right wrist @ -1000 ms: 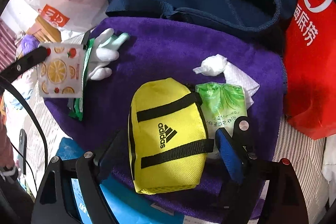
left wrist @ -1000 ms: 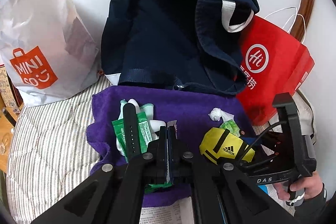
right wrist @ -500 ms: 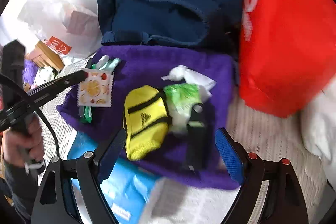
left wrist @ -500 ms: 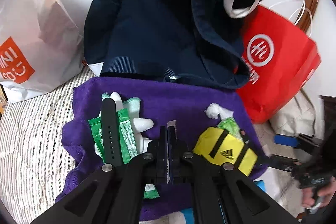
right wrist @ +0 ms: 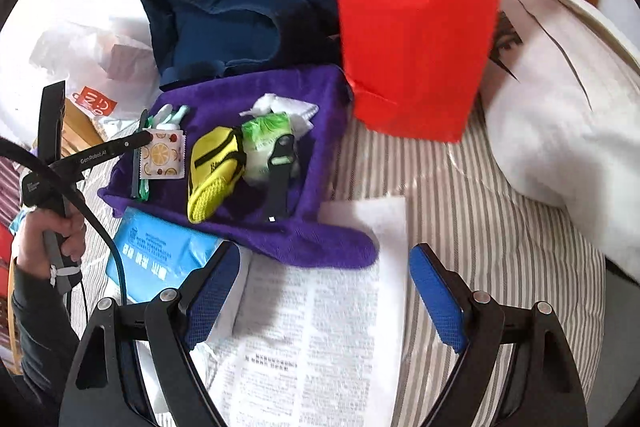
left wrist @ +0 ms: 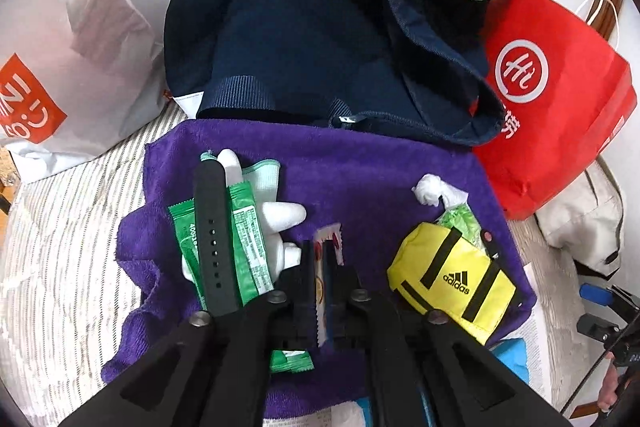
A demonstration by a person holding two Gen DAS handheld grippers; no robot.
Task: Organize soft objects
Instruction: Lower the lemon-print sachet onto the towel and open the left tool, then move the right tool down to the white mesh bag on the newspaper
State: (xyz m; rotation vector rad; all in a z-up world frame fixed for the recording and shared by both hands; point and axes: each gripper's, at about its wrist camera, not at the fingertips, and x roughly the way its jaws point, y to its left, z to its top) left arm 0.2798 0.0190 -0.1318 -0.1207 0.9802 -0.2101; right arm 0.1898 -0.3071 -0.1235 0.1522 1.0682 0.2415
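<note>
A purple towel (left wrist: 360, 179) (right wrist: 320, 99) on the striped bed carries a yellow adidas pouch (left wrist: 452, 279) (right wrist: 214, 167), a green tissue pack (left wrist: 458, 219) (right wrist: 266, 135), a white glove (left wrist: 280, 219), green sachets (left wrist: 248, 239) and a black watch strap (left wrist: 212, 227). My left gripper (left wrist: 322, 255) (right wrist: 146, 139) hangs low over the towel's left part. Its jaws are opening, and a fruit-print sachet (left wrist: 329, 239) (right wrist: 164, 157) stands edge-on between them, with a slim gap showing. My right gripper (right wrist: 320, 287) (left wrist: 592, 311) is open and empty over a printed paper sheet (right wrist: 320, 327).
An open navy backpack (left wrist: 300, 27) (right wrist: 224, 19) stands behind the towel. A red bag (left wrist: 560, 99) (right wrist: 416, 27) is to its right, a white shopping bag (left wrist: 60, 47) to its left. A blue wipes pack (right wrist: 160, 255) lies under the towel's near edge. A white pillow (right wrist: 560, 127) is far right.
My right gripper has drawn back from the yellow pouch and swung right, now over the paper. My left gripper has sunk toward the towel, and its jaws have parted slightly around the sachet.
</note>
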